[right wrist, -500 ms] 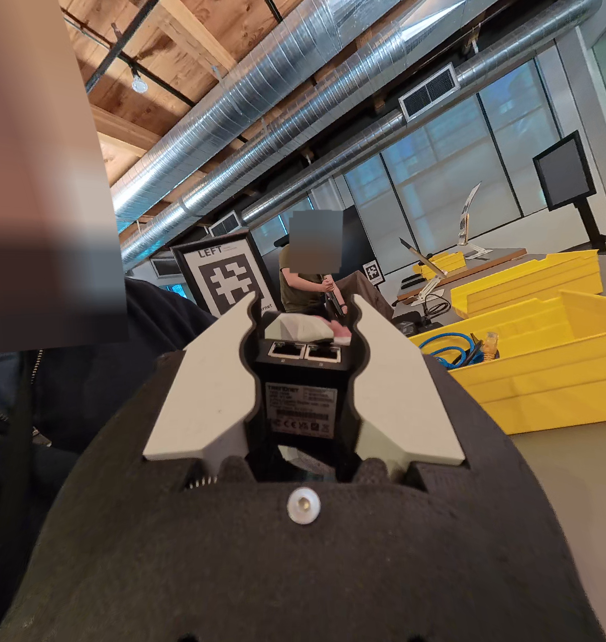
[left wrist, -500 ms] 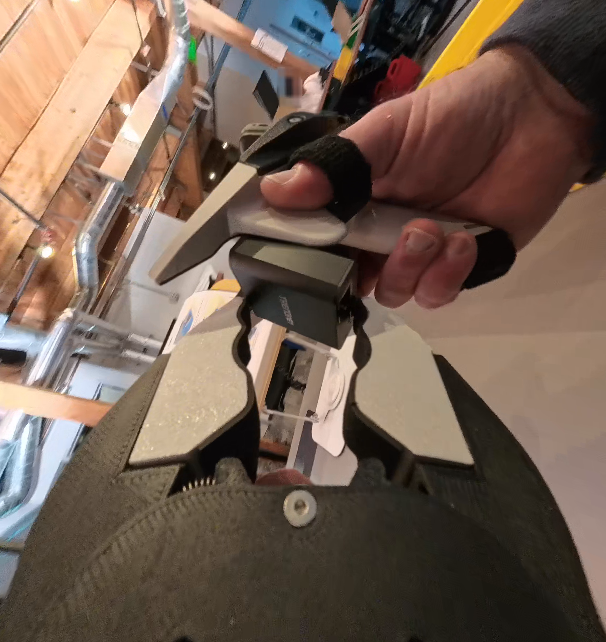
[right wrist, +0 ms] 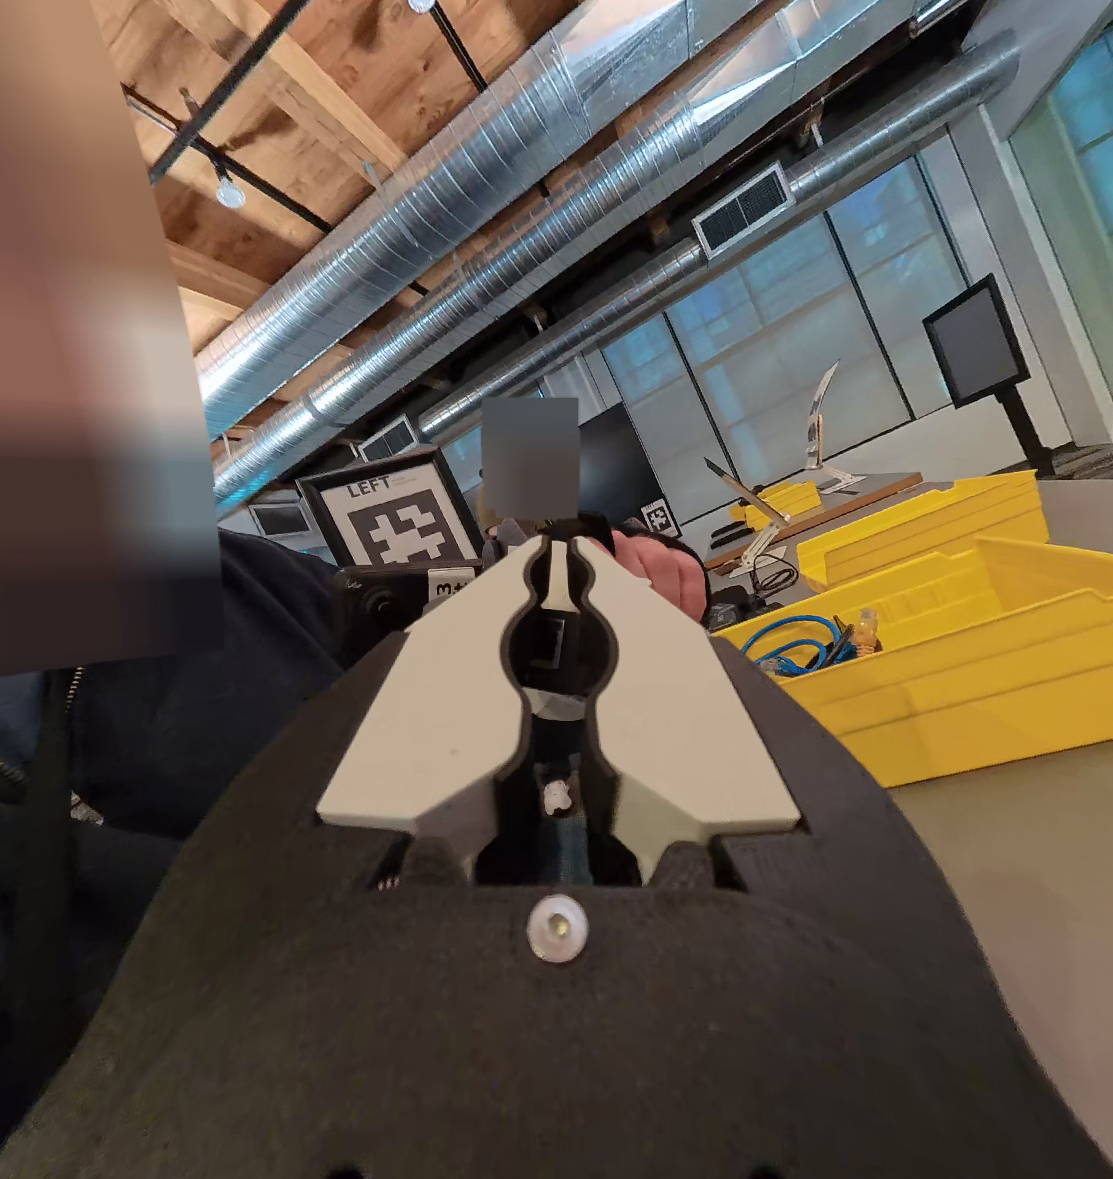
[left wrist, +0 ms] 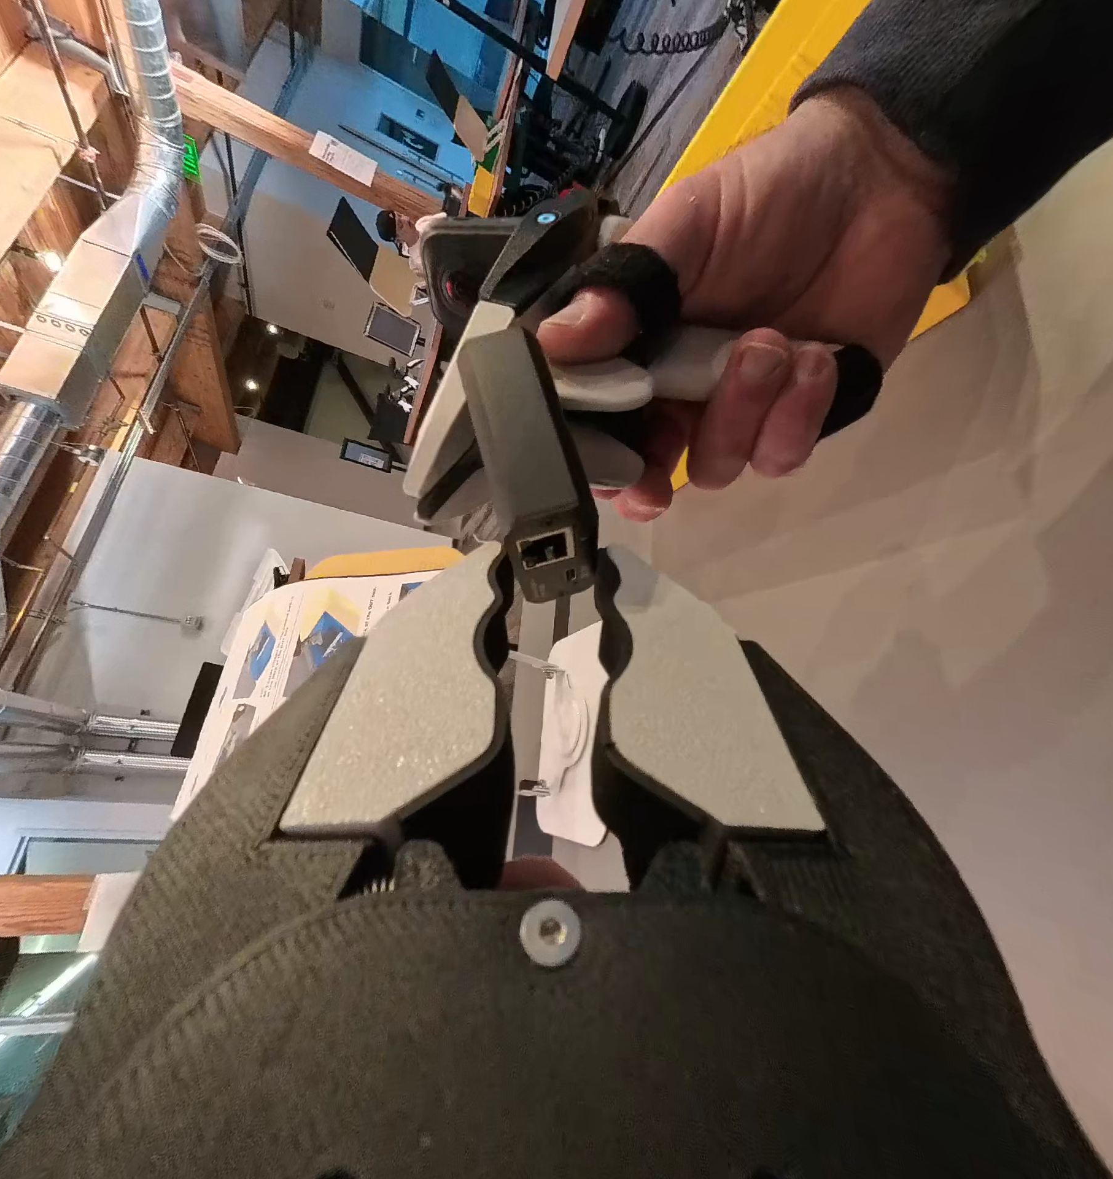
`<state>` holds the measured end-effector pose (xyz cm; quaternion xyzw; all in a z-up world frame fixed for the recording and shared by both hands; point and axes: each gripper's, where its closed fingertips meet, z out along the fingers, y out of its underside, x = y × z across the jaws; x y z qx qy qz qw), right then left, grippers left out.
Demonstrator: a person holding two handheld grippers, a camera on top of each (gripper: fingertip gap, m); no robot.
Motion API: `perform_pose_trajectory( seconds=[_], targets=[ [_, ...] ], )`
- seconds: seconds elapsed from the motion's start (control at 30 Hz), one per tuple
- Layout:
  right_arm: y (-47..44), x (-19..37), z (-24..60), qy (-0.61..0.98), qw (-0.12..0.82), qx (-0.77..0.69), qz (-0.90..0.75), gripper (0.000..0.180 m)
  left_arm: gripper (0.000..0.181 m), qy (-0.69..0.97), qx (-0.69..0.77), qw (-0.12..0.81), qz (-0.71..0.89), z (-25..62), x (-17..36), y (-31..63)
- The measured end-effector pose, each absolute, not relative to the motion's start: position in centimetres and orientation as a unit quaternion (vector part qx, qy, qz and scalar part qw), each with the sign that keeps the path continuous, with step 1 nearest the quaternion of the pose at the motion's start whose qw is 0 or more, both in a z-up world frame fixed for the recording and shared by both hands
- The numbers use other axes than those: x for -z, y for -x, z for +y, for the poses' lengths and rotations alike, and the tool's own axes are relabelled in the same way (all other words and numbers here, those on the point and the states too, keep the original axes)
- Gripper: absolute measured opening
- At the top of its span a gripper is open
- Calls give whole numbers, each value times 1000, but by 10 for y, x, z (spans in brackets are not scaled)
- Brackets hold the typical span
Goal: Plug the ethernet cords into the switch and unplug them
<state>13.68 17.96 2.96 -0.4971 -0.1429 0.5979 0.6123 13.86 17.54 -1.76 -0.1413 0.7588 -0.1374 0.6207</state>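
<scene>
the right claw (left wrist: 471,440) is clamped on the black switch (left wrist: 531,446), held up in the air by a bare hand (left wrist: 764,306) with black finger straps. one end port of the switch points down between the tips of the left claw (left wrist: 550,568), whose fingers stand apart and hold nothing. blue ethernet cords (right wrist: 796,644) lie in a yellow bin (right wrist: 987,689) on the grey bench (right wrist: 1019,893), off to the right.
</scene>
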Motion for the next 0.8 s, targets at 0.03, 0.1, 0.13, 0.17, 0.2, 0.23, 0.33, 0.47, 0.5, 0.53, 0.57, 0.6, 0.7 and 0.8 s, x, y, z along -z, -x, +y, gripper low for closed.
perform_pose_trajectory(
  seconds=[0.03,0.1,0.13,0.17,0.2,0.23,0.33,0.47,0.5,0.53,0.57,0.6,0.7,0.8],
  targets=[
    [-137,-29,180,499,614,-594,-144,4,24,142,138,622,758,175,18,-139],
    [-137,-26,182,513,618,-578,-148,4,24,150,154,613,760,176,19,-138],
    [-138,-25,183,518,622,-568,-146,7,23,156,168,609,759,176,18,-137],
    [-140,-25,184,522,627,-560,-143,15,23,161,184,605,758,175,17,-136],
    [-142,-26,184,528,629,-552,-141,23,23,169,203,596,759,174,17,-135],
    [-144,-27,184,533,635,-542,-141,30,23,174,222,589,758,173,15,-133],
    [-146,-33,179,539,644,-522,-148,32,23,183,246,584,752,176,8,-130],
    [-142,-30,170,564,607,-536,-163,74,23,146,182,592,771,180,5,-125],
    [-138,-26,169,579,595,-530,-172,83,23,137,165,592,777,180,4,-124],
    [-131,-19,169,601,582,-514,-189,90,23,127,143,591,784,181,4,-124],
    [-123,-12,168,623,570,-494,-207,91,23,118,119,587,792,181,5,-123],
    [-115,-6,168,644,556,-475,-224,91,23,108,100,579,802,181,8,-123],
    [-101,1,169,671,534,-446,-255,80,23,85,65,566,817,177,14,-124],
    [-102,6,172,684,521,-437,-265,69,23,77,54,560,823,177,15,-123]
  ],
)
